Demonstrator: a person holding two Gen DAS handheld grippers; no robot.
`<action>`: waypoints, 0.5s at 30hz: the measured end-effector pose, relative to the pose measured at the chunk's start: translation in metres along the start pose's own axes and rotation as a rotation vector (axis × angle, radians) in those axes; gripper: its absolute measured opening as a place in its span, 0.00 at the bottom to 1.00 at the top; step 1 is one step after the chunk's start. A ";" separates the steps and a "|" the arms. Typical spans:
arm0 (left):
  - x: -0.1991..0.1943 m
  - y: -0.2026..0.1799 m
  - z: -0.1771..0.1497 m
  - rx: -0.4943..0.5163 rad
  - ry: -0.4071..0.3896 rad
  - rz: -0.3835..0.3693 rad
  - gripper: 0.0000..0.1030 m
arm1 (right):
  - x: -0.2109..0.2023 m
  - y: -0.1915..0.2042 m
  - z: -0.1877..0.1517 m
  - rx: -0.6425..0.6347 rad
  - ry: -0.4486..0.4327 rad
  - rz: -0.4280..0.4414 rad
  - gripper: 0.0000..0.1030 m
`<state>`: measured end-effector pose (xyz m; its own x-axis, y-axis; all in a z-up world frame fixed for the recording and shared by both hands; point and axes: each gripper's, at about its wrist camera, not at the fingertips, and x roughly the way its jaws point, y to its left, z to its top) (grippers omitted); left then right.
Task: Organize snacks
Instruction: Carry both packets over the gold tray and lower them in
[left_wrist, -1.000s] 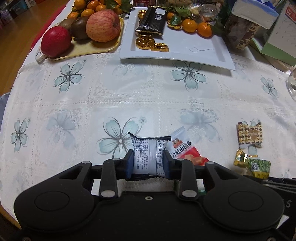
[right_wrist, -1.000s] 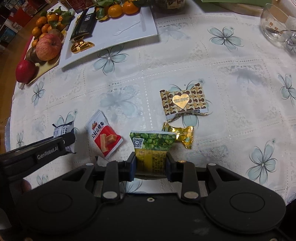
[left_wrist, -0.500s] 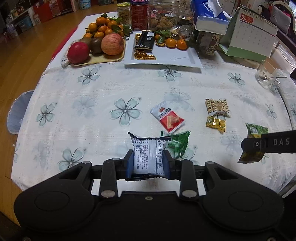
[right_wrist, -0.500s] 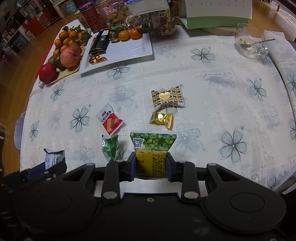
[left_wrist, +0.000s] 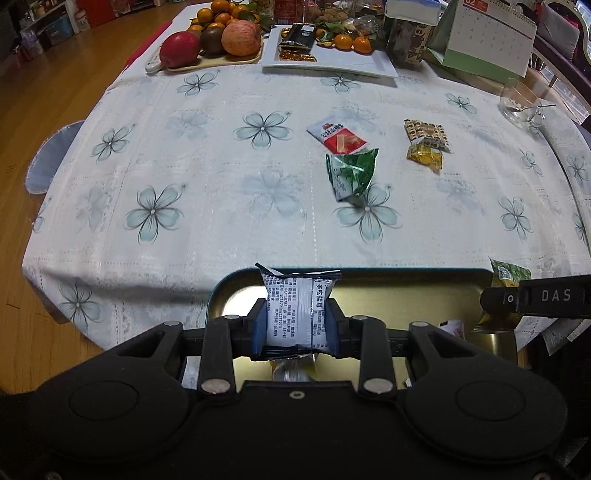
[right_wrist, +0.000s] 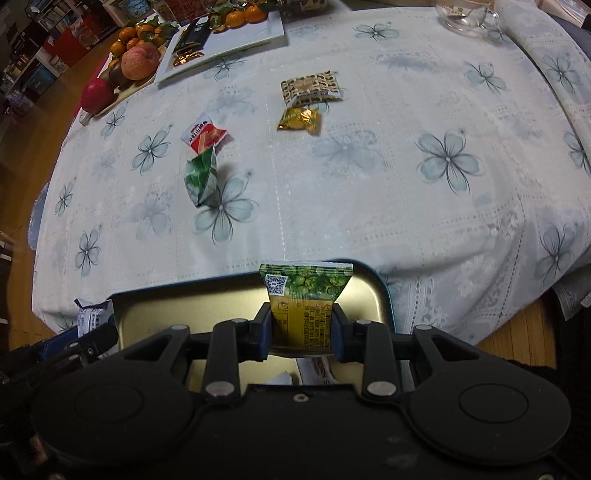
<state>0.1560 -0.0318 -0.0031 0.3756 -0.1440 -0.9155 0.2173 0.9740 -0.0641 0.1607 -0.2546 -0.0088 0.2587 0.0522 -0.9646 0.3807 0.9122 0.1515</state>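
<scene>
Left wrist view: white snack packet (left_wrist: 298, 309) (printed text side up) pinched tight in the left gripper (left_wrist: 297, 326), above the gold tray (left_wrist: 406, 295). Right gripper (right_wrist: 301, 328) clamps a green-yellow packet (right_wrist: 304, 306) over that tray too. Four snacks lie on the tablecloth (left_wrist: 221, 177).

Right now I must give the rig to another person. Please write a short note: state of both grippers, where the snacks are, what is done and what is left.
Left gripper: shut on the white snack packet, above the gold tray.
Right gripper: shut on the green-yellow snack packet, above the same tray.
Done: a few wrapped snacks already lie in the tray, partly hidden.
Left: release both packets into the tray, then fetch four from the tablecloth: red-white packet, green packet, brown patterned packet, gold candy.
</scene>
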 end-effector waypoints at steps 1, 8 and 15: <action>-0.001 0.001 -0.005 -0.005 0.003 -0.002 0.39 | 0.000 -0.003 -0.007 0.009 0.000 0.006 0.32; -0.007 0.013 -0.037 -0.054 0.002 -0.015 0.39 | -0.008 -0.009 -0.060 0.016 -0.036 0.034 0.32; -0.009 0.026 -0.068 -0.115 0.023 -0.059 0.39 | -0.018 0.010 -0.111 -0.104 -0.100 0.053 0.32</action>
<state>0.0968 0.0070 -0.0234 0.3439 -0.1984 -0.9178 0.1330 0.9779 -0.1615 0.0618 -0.2015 -0.0142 0.3651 0.0653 -0.9287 0.2712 0.9468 0.1732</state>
